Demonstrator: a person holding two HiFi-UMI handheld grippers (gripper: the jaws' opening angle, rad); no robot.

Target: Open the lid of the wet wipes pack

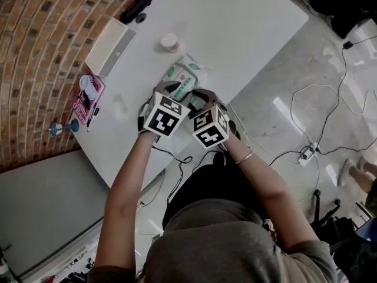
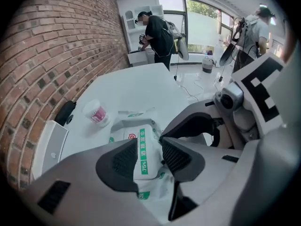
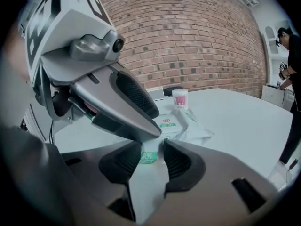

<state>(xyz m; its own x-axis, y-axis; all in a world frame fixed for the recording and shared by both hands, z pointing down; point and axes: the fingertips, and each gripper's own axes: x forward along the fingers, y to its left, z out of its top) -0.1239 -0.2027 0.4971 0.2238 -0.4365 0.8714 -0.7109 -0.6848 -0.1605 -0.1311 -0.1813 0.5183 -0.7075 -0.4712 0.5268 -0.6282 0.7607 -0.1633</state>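
Observation:
The wet wipes pack (image 1: 187, 75) is white with green print and lies on the white table (image 1: 235, 22), just beyond both grippers. My left gripper (image 2: 149, 149) points steeply down over it. Its jaws are open, and the pack's white lid with the green stripe (image 2: 143, 147) shows in the gap, untouched by the pads. My right gripper (image 3: 148, 157) is shut on the crinkled near end of the wrapper (image 3: 146, 182). In the right gripper view a left gripper finger (image 3: 124, 107) hangs just above the pack (image 3: 171, 124). In the head view both marker cubes hide most of the jaws.
A small tub with a pink label (image 1: 169, 42) stands just beyond the pack. A flat white box (image 1: 112, 47), a black object (image 1: 136, 7) and a pink booklet (image 1: 88, 96) lie along the brick wall side. Cables (image 1: 306, 152) run over the floor to the right. People (image 2: 157, 34) stand far behind.

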